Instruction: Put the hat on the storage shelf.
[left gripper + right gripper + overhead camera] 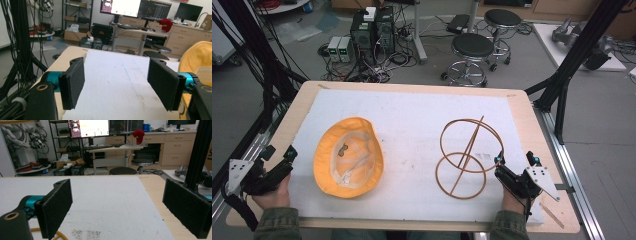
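Left gripper (pixel 279 155): rests at the table's near-left edge, pads spread wide with nothing between them.
Yellow hat (pixel 348 157): lies crown down on the white mat (pixel 412 115), just right of that gripper.
Wire stand (pixel 467 157): two wooden-coloured rings on a slanted rod, right of centre.
Right gripper (pixel 515 157): jaws apart, empty, just beside the stand.
Advice: probably pinch the hat's brim, steady the stand.
Room: stools (pixel 472 50), computers (pixel 372 30) beyond.

The yellow hat (pixel 198 58) is cut off at the left gripper view's right edge.
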Demonstrator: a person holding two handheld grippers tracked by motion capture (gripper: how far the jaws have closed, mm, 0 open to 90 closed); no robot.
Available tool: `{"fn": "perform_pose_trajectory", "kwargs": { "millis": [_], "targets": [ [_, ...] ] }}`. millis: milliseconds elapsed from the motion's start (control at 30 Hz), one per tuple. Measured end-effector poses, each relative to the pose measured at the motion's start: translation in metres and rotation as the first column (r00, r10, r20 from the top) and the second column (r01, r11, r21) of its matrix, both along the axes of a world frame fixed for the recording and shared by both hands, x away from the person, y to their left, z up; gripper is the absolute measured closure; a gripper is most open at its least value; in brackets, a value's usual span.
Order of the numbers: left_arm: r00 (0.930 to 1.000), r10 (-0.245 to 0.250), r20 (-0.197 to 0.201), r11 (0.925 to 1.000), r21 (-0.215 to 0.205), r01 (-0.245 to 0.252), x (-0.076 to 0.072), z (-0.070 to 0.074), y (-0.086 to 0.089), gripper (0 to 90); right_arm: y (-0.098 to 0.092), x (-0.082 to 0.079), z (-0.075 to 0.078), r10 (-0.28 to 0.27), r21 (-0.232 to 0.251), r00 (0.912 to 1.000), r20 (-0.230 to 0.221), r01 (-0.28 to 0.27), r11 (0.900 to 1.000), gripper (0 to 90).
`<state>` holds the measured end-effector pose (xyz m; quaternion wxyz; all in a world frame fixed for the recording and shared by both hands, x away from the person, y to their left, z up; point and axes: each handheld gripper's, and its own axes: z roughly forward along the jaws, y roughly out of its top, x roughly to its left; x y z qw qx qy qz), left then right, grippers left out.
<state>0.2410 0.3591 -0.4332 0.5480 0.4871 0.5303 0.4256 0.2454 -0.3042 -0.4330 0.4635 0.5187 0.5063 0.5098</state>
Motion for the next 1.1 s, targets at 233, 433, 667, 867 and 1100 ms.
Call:
{"fn": "perform_pose_trajectory", "kwargs": {
  "millis": [233,433,667,867,1100],
  "targets": [
    [0.9998,-0.015,-0.01,0.9995,-0.026,0.015,0.002,-0.003,0.003,31.4,0.0,0.0,0.0,0.001,0.004,1.0,-0.002,-0.001,1.0,8.0],
    [0.9999,-0.014,-0.008,0.9994,-0.031,0.014,0.001,-0.003,0.004,31.5,0.001,0.0,0.0,0.006,-0.001,1.0,-0.007,-0.006,1.0,7.9],
    [0.9993,-0.037,-0.002,0.999,-0.026,0.037,0.002,0.0,0.001,33.1,0.001,0.001,0.0,0.011,0.01,0.9999,-0.009,-0.011,1.0,7.9],
    [0.9963,-0.085,0.014,0.9962,-0.017,0.085,0.006,0.007,-0.006,33.1,0.001,0.001,-0.001,0.015,0.017,0.9999,-0.004,-0.015,1.0,7.9],
    [0.9851,-0.171,-0.012,0.9843,-0.043,0.171,0.013,0.013,-0.009,33.3,0.001,0.002,-0.001,0.023,0.02,0.9997,-0.012,-0.022,1.0,7.9]
  ]
}}
